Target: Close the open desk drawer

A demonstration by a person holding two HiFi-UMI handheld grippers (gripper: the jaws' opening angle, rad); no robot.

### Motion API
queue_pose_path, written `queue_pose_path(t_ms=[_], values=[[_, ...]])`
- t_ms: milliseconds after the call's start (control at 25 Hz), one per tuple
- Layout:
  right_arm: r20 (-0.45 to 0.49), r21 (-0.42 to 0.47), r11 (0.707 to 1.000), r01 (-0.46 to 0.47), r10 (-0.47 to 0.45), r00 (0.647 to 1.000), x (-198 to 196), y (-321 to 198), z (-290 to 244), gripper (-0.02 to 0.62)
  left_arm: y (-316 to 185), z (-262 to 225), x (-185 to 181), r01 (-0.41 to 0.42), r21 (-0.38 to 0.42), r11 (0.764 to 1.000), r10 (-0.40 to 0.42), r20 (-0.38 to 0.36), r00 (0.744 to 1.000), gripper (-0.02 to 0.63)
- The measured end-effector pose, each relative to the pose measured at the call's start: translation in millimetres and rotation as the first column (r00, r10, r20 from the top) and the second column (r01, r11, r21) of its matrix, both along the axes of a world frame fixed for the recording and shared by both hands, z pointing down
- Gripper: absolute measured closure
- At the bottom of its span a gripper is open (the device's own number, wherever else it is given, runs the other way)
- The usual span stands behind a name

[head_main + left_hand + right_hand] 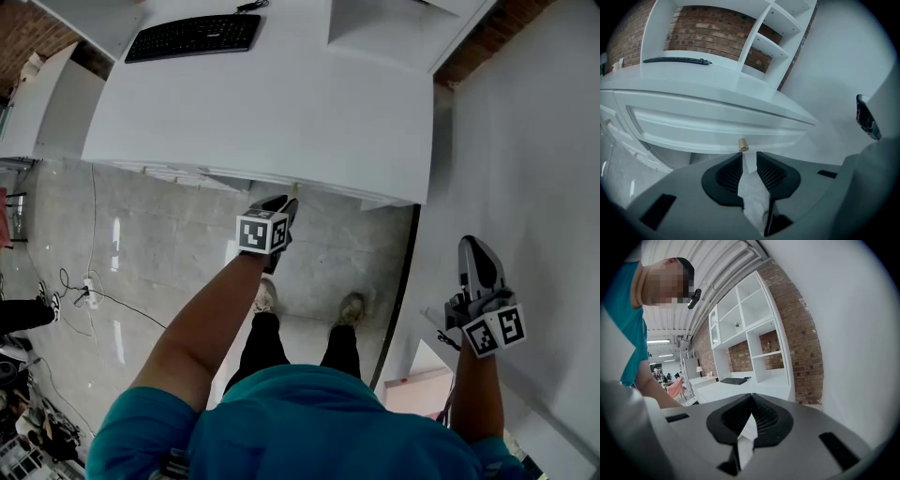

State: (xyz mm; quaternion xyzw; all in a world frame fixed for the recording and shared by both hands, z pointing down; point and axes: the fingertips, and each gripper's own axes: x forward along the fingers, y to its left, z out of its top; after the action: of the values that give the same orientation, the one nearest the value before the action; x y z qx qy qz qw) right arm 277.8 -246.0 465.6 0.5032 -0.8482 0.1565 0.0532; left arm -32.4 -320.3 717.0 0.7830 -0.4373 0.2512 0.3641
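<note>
The white drawer front runs under the desk top, and its small brass knob sticks out toward me. In the head view the knob shows at the desk's front edge. My left gripper points at the knob from just short of it, open, with a narrow gap and nothing between the pads. From above, the left gripper hangs just under the desk edge. My right gripper is held off to the right by the wall, away from the desk. In its own view the right gripper is shut and empty.
A black keyboard lies on the desk's far side. White shelves stand against a brick wall behind it. A white wall rises close on the right. Cables trail on the grey floor at left, and my feet stand below the desk.
</note>
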Motion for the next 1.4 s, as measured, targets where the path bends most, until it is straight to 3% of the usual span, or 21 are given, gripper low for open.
queue_pose_path(t_ms=[320, 680, 1040, 1400], values=[[-0.004, 0.02, 1.0, 0.02, -0.02, 1.0, -11.9, 18.2, -15.8, 0.572, 16.8, -68.2, -8.6, 0.011, 0.109, 0.994, -0.002, -0.079, 0.997, 0.509], [-0.029, 0.03, 0.996, 0.087, -0.086, 0.996, -47.9, 36.7, -47.4, 0.572, 39.1, -178.1, -27.4, 0.024, 0.272, 0.962, 0.023, -0.167, 0.986, 0.509], [-0.062, 0.053, 0.99, 0.131, -0.128, 0.99, -67.9, 45.3, -99.3, 0.572, 62.0, -305.1, -54.5, 0.041, 0.471, 0.881, 0.075, -0.225, 0.972, 0.512], [-0.097, 0.089, 0.985, 0.145, -0.136, 0.986, -72.4, 46.4, -143.6, 0.572, 91.0, -405.8, -56.5, 0.017, 0.641, 0.767, 0.169, -0.228, 0.959, 0.546]])
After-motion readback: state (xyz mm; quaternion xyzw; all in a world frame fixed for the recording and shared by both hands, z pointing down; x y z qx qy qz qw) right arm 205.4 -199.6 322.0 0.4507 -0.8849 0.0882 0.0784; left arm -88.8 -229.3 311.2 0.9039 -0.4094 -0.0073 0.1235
